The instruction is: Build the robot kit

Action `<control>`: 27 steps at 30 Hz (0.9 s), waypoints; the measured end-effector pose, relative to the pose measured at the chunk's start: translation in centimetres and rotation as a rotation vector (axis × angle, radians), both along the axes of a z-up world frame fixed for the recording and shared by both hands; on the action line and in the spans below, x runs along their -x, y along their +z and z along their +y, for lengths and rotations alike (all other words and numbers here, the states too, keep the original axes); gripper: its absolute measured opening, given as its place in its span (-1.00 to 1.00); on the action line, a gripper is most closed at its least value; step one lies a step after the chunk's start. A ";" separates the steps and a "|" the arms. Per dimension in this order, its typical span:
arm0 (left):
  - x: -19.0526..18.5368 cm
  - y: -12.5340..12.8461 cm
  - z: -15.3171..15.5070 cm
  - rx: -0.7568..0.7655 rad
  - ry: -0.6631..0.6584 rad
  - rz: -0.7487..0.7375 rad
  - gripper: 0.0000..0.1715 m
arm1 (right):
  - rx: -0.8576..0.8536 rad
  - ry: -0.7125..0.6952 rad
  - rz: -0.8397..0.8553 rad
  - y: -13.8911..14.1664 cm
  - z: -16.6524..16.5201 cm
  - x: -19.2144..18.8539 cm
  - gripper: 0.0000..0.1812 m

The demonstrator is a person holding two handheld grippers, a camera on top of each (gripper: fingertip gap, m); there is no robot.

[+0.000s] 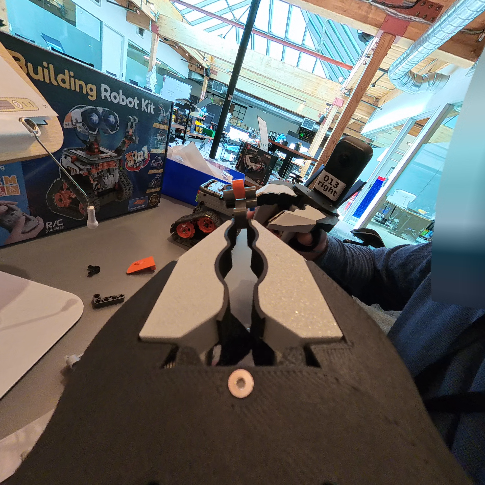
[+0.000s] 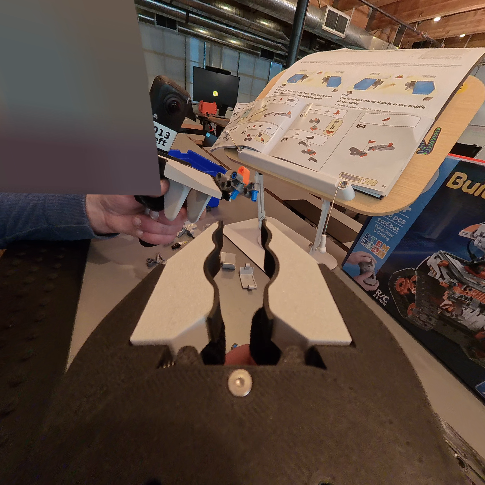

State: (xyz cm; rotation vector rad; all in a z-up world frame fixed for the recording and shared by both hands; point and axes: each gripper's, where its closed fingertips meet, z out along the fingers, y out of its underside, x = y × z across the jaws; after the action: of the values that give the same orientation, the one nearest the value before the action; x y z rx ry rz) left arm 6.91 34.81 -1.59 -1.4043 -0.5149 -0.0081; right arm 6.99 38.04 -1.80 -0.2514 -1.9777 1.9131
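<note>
Left wrist view | your left gripper (image 1: 240, 223) pinches the small grey brick assembly (image 1: 239, 199) by its tip | right gripper (image 2: 241, 231) gapes, empty | risk: thin grip, any twist could drop it.

Legible print present, wording not reproduced: blue kit box (image 1: 86, 147), left; white sticker (image 1: 329, 186), centre right; open instruction booklet (image 2: 328, 136), upper right; second white sticker (image 2: 162, 137), left of centre.

small grey brick assembly (image 1: 239, 200) with orange piece on top, pinched upright in left tongs (image 1: 241, 225) tips.
</note>
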 end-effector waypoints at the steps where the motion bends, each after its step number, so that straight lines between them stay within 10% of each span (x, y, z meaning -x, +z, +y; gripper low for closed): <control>1: 0.0 0.0 0.0 0.001 -0.001 0.001 -0.94 | 0.000 0.000 0.000 0.0 0.0 0.0 -0.71; 27: -0.7 -0.4 0.7 0.076 -0.006 0.080 -0.94 | -0.027 -0.001 0.024 -0.5 0.0 0.0 -0.70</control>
State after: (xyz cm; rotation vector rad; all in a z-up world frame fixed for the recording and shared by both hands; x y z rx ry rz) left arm 7.63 35.55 -1.99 -1.4746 -0.4486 0.0636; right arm 6.96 37.99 -2.31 -0.2210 -1.9857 1.8787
